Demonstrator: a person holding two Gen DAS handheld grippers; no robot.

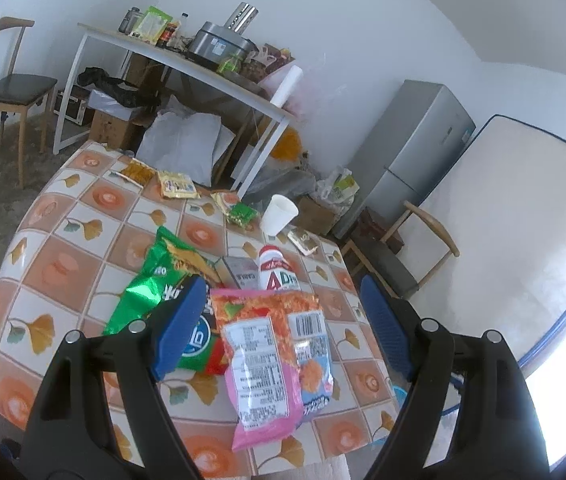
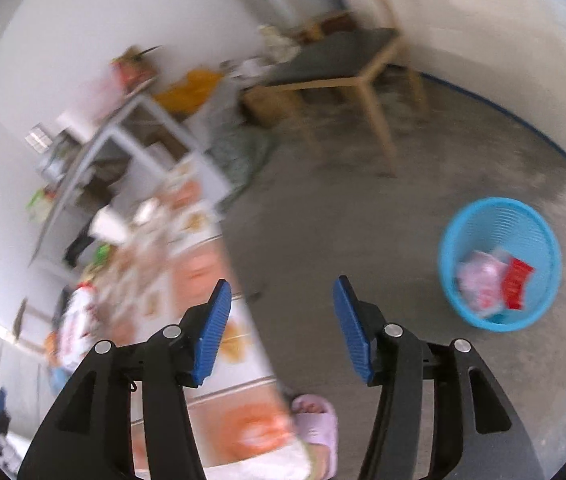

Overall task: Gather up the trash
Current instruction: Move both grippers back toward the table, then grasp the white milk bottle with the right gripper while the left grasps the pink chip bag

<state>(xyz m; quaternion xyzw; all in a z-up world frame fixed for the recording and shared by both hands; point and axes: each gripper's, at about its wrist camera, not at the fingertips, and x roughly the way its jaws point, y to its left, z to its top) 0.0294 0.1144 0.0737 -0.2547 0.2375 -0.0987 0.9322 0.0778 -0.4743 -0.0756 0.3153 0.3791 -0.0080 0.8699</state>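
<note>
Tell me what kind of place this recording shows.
Probably a lived-in home room used for eating and storage: a table under a tiled-pattern cloth strewn with snack wrappers, a grey two-door fridge, and a bare mattress leaning against the wall.

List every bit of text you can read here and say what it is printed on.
"AD": white bottle standing on the table.
"CABLE", faint: grey box beside the bottle.
Pink snack packet: barcode and a panel of fine print, too small to read.
Green chip bag: lettering crumpled and partly hidden, unreadable.
Right wrist view: too blurred, nothing readable.
</note>
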